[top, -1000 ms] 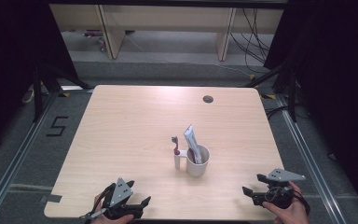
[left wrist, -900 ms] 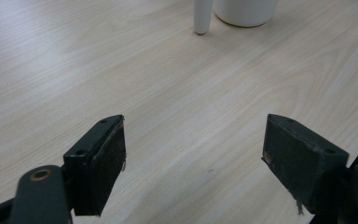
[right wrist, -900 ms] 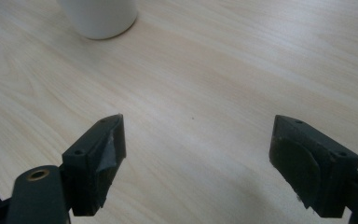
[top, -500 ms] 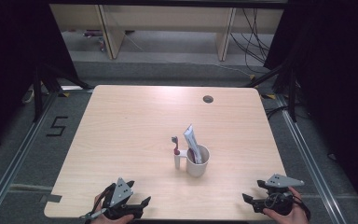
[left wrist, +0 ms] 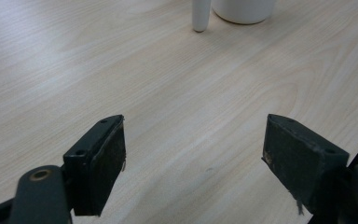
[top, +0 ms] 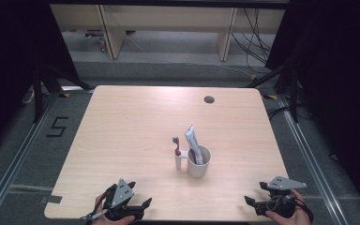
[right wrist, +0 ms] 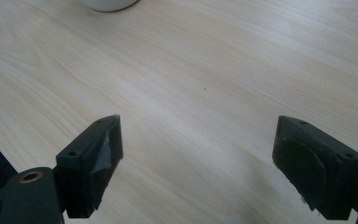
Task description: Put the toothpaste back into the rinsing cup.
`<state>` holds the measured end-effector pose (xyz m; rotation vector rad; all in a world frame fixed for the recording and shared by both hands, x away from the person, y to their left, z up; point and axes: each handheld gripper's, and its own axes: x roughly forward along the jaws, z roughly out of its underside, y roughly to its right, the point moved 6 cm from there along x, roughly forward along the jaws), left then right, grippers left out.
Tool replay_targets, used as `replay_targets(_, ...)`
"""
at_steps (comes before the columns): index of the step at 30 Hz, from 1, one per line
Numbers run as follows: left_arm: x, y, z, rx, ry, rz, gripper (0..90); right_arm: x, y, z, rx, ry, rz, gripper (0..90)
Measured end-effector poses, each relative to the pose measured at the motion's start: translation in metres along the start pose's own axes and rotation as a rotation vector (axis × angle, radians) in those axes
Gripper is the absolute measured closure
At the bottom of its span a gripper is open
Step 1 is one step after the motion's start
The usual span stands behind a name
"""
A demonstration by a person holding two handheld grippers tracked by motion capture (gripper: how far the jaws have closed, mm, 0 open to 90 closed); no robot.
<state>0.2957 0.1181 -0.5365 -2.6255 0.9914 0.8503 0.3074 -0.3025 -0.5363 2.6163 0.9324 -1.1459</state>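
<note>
Toothpaste tube (top: 191,143) and toothbrush (top: 176,151) stand at the white mug (top: 199,163), centre of the high view; the work looks finished or not begun. Left hand-held gripper (top: 122,207) and right hand-held gripper (top: 267,201), at the lower table (top: 122,122) edge, are wide apart, holding nothing.

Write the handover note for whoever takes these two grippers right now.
Left gripper: open, holding nothing, low at the near left edge of the table.
Right gripper: open, holding nothing, at the near right edge.
White cup: upright mid-table, a tube leaning inside it. A toothbrush stands upright just left of the cup.
Done: nothing gripped.
Left: probably reach in for the cup and its items.
</note>
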Motion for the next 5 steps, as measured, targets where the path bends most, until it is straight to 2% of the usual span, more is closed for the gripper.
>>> replay_targets(5, 0.0011, 0.0008, 0.0004, -0.005, -0.002, 0.000, 20.9, 0.0003, 0.0015, 0.0000, 0.005, 0.006, 0.006, 17.0)
